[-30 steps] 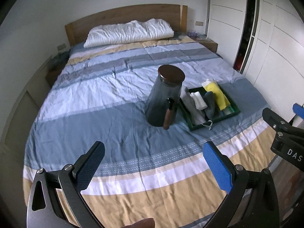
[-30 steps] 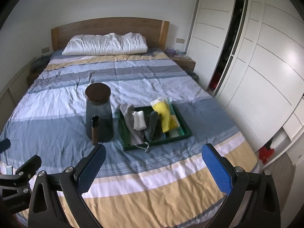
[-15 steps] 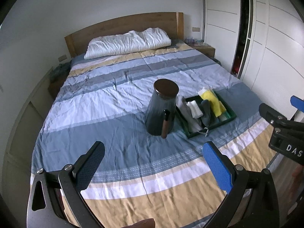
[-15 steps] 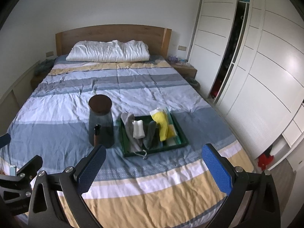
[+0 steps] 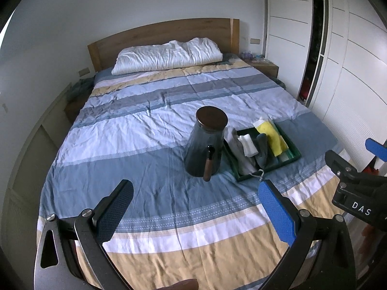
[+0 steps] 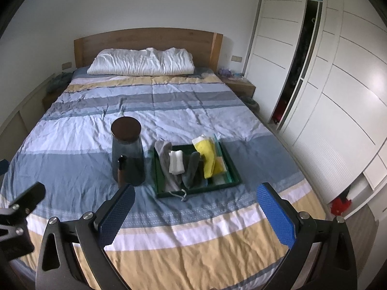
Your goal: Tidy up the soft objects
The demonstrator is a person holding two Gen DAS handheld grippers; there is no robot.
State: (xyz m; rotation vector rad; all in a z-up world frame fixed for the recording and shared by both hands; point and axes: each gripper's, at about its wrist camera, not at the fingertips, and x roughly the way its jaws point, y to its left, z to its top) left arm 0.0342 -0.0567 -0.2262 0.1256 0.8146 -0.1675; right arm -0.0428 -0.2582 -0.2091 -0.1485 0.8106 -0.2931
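Note:
A dark green tray (image 6: 233, 170) (image 5: 293, 154) lies on the striped bed. In it are a yellow cloth (image 6: 208, 153) (image 5: 269, 136), a white rolled cloth (image 6: 176, 162) (image 5: 248, 145), grey socks (image 6: 192, 169) (image 5: 262, 148) and a light grey cloth (image 6: 164, 154) (image 5: 233, 139). A dark glass jar with a brown lid (image 6: 127, 153) (image 5: 205, 142) stands left of the tray. My left gripper (image 5: 193, 213) and my right gripper (image 6: 194, 213) are both open and empty, held above the foot of the bed, well short of the tray.
A white pillow (image 6: 142, 61) lies against the wooden headboard (image 6: 145, 38). White wardrobe doors (image 6: 338, 96) run along the right side. Nightstands (image 6: 239, 84) flank the bed. A red item (image 6: 341, 204) lies on the floor at the right.
Both grippers have pulled back and risen from the bed, so the jar and tray look smaller and farther. Both stay open. Nothing on the bed has moved.

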